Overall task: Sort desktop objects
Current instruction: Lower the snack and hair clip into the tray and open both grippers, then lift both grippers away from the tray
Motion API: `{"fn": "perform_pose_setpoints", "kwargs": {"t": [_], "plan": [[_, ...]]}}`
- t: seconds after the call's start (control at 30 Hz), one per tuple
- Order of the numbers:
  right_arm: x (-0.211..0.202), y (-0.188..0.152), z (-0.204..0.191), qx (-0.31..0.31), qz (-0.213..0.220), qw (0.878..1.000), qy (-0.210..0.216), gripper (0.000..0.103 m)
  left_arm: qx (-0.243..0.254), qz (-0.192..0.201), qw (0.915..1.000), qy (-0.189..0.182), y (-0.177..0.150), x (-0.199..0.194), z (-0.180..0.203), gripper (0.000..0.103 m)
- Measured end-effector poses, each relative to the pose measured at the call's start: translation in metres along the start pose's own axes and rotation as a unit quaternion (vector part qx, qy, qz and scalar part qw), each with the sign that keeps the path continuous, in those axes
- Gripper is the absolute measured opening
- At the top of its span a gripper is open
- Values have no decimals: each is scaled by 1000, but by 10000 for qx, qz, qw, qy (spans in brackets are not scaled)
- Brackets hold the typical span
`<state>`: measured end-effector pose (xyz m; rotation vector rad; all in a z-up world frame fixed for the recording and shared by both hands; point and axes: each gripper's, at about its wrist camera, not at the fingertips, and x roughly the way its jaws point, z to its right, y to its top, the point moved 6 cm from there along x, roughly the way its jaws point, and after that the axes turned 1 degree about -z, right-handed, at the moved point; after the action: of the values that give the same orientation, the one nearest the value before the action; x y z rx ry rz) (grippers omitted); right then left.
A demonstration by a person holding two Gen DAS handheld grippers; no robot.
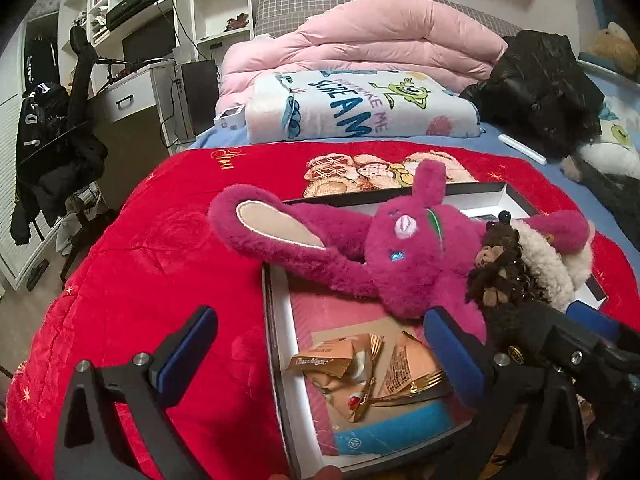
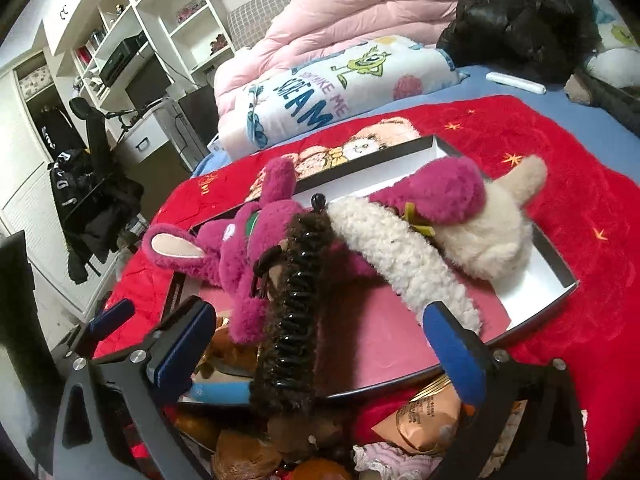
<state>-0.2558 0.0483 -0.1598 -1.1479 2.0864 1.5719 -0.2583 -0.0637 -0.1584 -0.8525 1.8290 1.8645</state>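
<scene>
A: What is seen nearest in the right wrist view?

B: The right gripper [image 2: 320,344] is seen spread wide, nothing clenched. A brown hair claw [image 2: 288,320] lies between the pads without visible pinch; whether a pad touches it cannot be told. Its long axis runs from 6 to 12 o'clock, the black knob pointing to 12.

A: And the left gripper [image 1: 320,352]?

B: It is released too, held low over the box [image 1: 276,360], where gold wrappers [image 1: 360,364] and a blue item [image 1: 392,432] are lying.

A: Farther out?

B: A magenta plush [image 1: 384,256] is sprawled across the box, ears toward 10 and 12 o'clock in the left view. A cream plush [image 2: 492,236] is leaning on it at 2 o'clock in the right view. A red blanket [image 1: 160,248] lies under everything, bedding beyond.

A: What could go wrong?

B: If the claw is gripped across its furry cover, a slip is likely, since the pile gives. Plush fur could be caught in the teeth, so that the toys are dragged out with it
</scene>
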Motion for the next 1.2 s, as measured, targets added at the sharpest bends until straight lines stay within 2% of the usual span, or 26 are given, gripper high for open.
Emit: {"fn": "perform_pose_setpoints", "kwargs": {"t": [0.2, 0.5, 0.67, 0.9, 1.03, 1.2], "plan": [[0, 0, 0, 12, -11, 10000, 41, 103, 0, -4, 10000, -10, -2, 10, 1, 103], [0, -1, 0, -1, -18, 10000, 34, 103, -32, -33, 10000, -55, 7, 1, -1, 103], [-4, 1, -1, -24, 65, 9999, 122, 103, 165, -53, 9998, 7, 4, -2, 0, 103], [-15, 7, -4, -59, 338, 9994, 90, 103, 227, 87, 9997, 18, 8, -8, 2, 103], [-27, 13, -4, -77, 535, 9985, 86, 103, 101, 127, 9999, -46, 12, -15, 0, 103], [-55, 23, -10, -325, 717, 9969, -51, 103, -64, 322, 9995, 20, 29, -48, -5, 103]]}}
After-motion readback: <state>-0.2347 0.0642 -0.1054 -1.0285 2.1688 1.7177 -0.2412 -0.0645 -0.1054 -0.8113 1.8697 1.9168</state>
